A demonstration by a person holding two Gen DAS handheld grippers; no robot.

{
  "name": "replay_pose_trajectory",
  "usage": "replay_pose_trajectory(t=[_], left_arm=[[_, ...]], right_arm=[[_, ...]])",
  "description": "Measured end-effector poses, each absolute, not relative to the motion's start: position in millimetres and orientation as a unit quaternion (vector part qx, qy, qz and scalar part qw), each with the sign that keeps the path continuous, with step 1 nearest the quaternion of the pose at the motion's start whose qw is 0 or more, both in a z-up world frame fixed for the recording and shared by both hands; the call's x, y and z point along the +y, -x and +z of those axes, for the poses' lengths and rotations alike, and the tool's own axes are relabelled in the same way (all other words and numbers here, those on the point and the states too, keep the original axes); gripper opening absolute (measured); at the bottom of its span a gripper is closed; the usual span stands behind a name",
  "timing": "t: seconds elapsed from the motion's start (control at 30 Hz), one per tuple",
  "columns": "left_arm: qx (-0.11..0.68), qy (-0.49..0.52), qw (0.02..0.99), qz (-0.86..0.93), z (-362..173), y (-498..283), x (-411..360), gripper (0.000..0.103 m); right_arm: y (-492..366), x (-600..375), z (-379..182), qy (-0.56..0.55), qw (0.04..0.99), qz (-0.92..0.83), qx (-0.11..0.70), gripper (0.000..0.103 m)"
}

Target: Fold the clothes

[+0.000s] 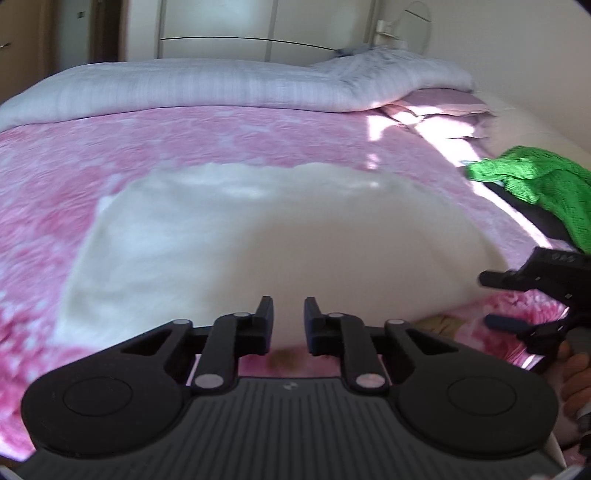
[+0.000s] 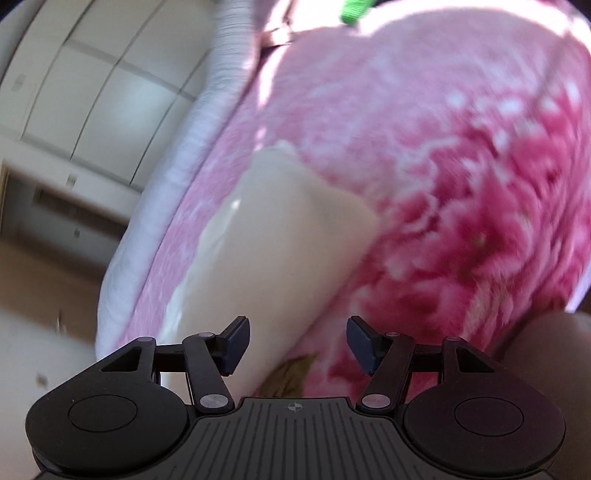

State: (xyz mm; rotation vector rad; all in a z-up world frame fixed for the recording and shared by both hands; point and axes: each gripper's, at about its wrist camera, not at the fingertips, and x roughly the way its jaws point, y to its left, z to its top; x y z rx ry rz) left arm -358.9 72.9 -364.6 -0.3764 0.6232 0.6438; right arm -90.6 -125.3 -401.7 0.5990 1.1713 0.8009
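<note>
— Bedroom, cupboards (image 1: 221, 22) at the back, pink flowered bedspread (image 1: 258, 140) over the bed, grey quilt (image 1: 221, 85) bunched along the far side. Thing to fold?

— Cream garment (image 1: 240, 240), spread flat mid-bed, near hem right under both tools. Green cloth (image 1: 546, 184) off to the right, well apart from it.

— Left gripper (image 1: 289, 317)?

— Low over the near hem, fingers nearly together, slim gap left. No cloth seen nipped between the pads. Blurry tho.

— Right gripper (image 2: 298, 343)?

— Fingers wide apart, nothing clamped, tilted over the garment's side edge, cloth under one finger, bedspread under the other.

— Feel of the fabric, best guess?

— Looks fleecy, soft, light, prob. thickish. Zero stiffness, so bound to sag between two grip pts and flop if held at one only. Not fragile, not slippery. Fuzzy on fuzzy, so likely to cling to the bedspread when dragged.

— Where to grab, then?

— Near hem, one corner per tool, approx. even spacing. Pinch deep enough to catch the full thickness, not just the fluff. Lift clear before carrying over, no dragging.

— Risk?

— Nipping bedspread along w/ the hem. Also a shallow pinch slipping off mid-lift.
</note>
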Motion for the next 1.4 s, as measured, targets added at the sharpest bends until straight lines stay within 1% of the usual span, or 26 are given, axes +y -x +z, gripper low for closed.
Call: replay_pose_trajectory(t=[0.1, 0.23, 0.47, 0.53, 0.6, 0.63, 0.67, 0.7, 0.8, 0.87, 0.9, 0.97, 1.03, 1.1, 1.23, 1.27, 1.33, 1.37, 1.4], left_arm=[[0.304, 0.176, 0.890, 0.291, -375, 335, 83, 0.010], [0.312, 0.166, 0.894, 0.274, -389, 308, 92, 0.010], [0.323, 0.159, 0.893, 0.269, -402, 279, 111, 0.009], [0.330, 0.147, 0.893, 0.269, -403, 273, 114, 0.009], [0.334, 0.146, 0.893, 0.264, -400, 272, 117, 0.009], [0.331, 0.159, 0.893, 0.261, -397, 277, 121, 0.010], [0.322, 0.182, 0.892, 0.262, -393, 285, 127, 0.010], [0.310, 0.206, 0.888, 0.269, -389, 298, 135, 0.010], [0.284, 0.239, 0.873, 0.316, -379, 346, 155, 0.009], [0.267, 0.260, 0.860, 0.347, -374, 381, 168, 0.009], [0.258, 0.276, 0.853, 0.359, -372, 400, 175, 0.009], [0.236, 0.313, 0.843, 0.369, -369, 434, 185, 0.008], [0.215, 0.347, 0.837, 0.364, -369, 460, 194, 0.008], [0.194, 0.383, 0.832, 0.351, -370, 478, 199, 0.008], [0.163, 0.432, 0.821, 0.336, -379, 501, 203, 0.008], [0.158, 0.441, 0.818, 0.334, -381, 504, 204, 0.008], [0.152, 0.453, 0.814, 0.329, -384, 510, 203, 0.008], [0.151, 0.456, 0.815, 0.325, -385, 513, 201, 0.008], [0.150, 0.458, 0.815, 0.321, -386, 516, 199, 0.008]], right_arm=[[82, -126, -409, -0.311, 0.715, 0.352, 0.519, 0.062], [70, -124, -413, -0.338, 0.726, 0.340, 0.492, 0.062], [62, -110, -417, -0.331, 0.747, 0.338, 0.468, 0.060], [64, -105, -416, -0.315, 0.757, 0.339, 0.461, 0.055], [65, -102, -416, -0.299, 0.766, 0.336, 0.460, 0.044], [64, -101, -416, -0.293, 0.768, 0.335, 0.461, 0.042], [64, -98, -415, -0.284, 0.769, 0.335, 0.464, 0.036], [62, -95, -414, -0.272, 0.771, 0.337, 0.467, 0.034], [68, -79, -398, -0.177, 0.802, 0.353, 0.447, 0.030], [82, -60, -381, -0.080, 0.834, 0.368, 0.403, 0.025], [93, -48, -371, -0.031, 0.849, 0.375, 0.371, 0.022], [126, -25, -350, 0.062, 0.871, 0.396, 0.284, 0.020], [167, 1, -333, 0.140, 0.872, 0.427, 0.193, 0.018], [211, 30, -324, 0.205, 0.847, 0.476, 0.118, 0.017], [309, 70, -348, 0.346, 0.758, 0.553, -0.002, 0.017], [329, 77, -362, 0.380, 0.730, 0.568, -0.018, 0.017], [356, 86, -388, 0.425, 0.685, 0.592, -0.024, 0.018], [367, 90, -401, 0.444, 0.663, 0.602, -0.023, 0.021], [377, 92, -412, 0.461, 0.650, 0.604, -0.031, 0.033]])
